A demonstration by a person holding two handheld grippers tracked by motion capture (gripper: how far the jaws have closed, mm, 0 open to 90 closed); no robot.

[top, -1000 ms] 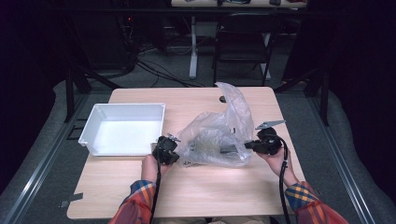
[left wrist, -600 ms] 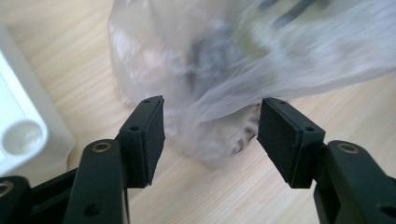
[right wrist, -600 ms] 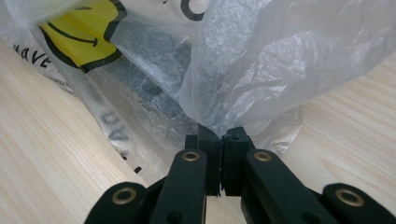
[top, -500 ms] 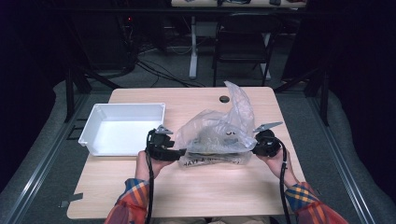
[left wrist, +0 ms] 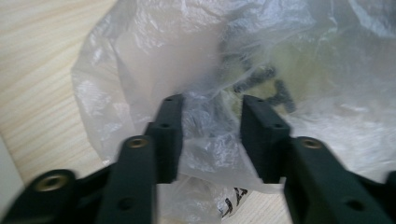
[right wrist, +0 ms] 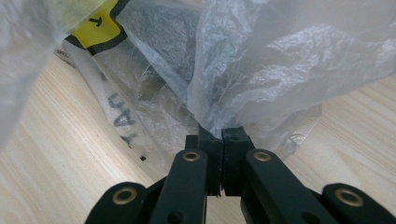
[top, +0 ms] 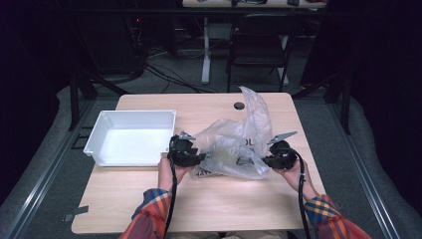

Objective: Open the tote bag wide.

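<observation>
High view looks forward and down over the tabletop (top: 209, 199); both gripper views sit close against the plastic bag (top: 239, 144), shared by all.

The wooden table (top: 209, 199) is bright under light from above while the room behind is dark, and the close plastic bag (left wrist: 196, 51) looks blurry and shiny.

Around the work: a tray, a table, a chair

A white plastic tray (top: 130, 137) sits empty on the left part of the light wooden table (top: 209, 204), its long side running across. Near the table's far edge is a small dark round grommet (top: 239, 105) (a cable hole, by the look of it). Beyond the table stands a dark folding chair (top: 259, 52) beside a white table leg (top: 205, 50), with black cables (top: 164, 74) strewn over the grey floor (top: 45, 179).
</observation>
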